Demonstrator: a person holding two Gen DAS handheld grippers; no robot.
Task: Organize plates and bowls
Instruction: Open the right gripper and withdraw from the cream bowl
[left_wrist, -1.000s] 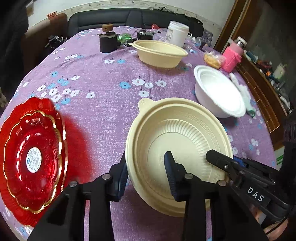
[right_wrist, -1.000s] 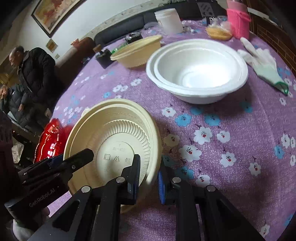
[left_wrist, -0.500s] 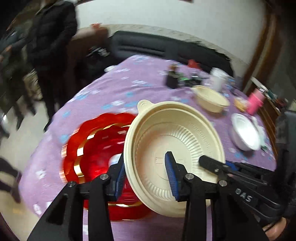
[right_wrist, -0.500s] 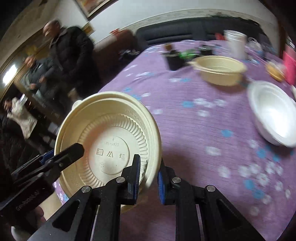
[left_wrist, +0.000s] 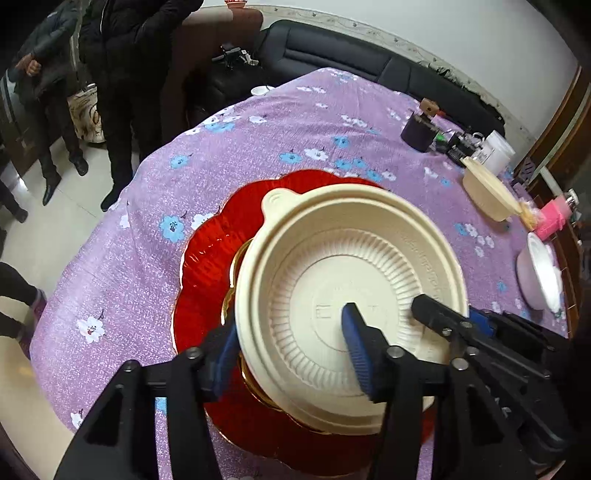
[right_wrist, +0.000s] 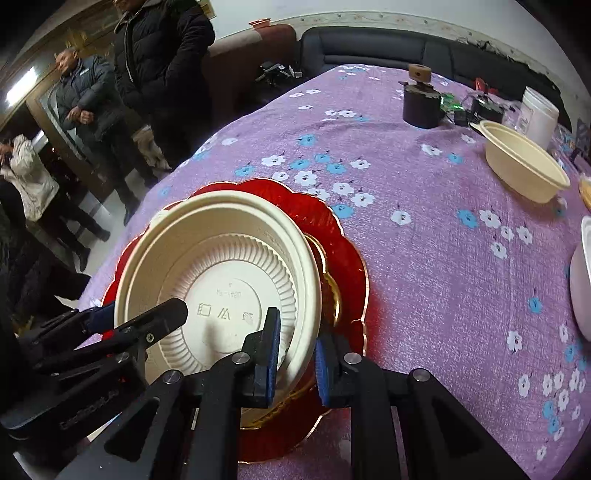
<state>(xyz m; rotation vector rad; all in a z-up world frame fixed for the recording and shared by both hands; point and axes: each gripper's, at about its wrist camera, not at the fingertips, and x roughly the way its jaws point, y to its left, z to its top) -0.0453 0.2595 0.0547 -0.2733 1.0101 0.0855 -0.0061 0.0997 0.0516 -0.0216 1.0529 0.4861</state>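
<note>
Purple flowered tablecloth (left_wrist: 280, 125) covers the round table. Both tools pinch the cream bowl (left_wrist: 347, 295) over the red plates (left_wrist: 210, 251): left gripper (left_wrist: 290, 345) on one rim, right gripper (right_wrist: 295, 360) on the opposite. Embossed writing on the bowl's base is too faint to read.

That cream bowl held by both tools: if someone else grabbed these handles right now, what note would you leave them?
Left tool: straddles the cream bowl's left rim.
Right tool: straddles the same bowl's right rim.
Position: the bowl hangs over the red plates, tilted; contact with them cannot be told.
Elsewhere: a second cream bowl and a white bowl sit further along the purple tablecloth.
Done: bowl brought to the plates.
Left: set it down, release, gather the other bowls.
</note>
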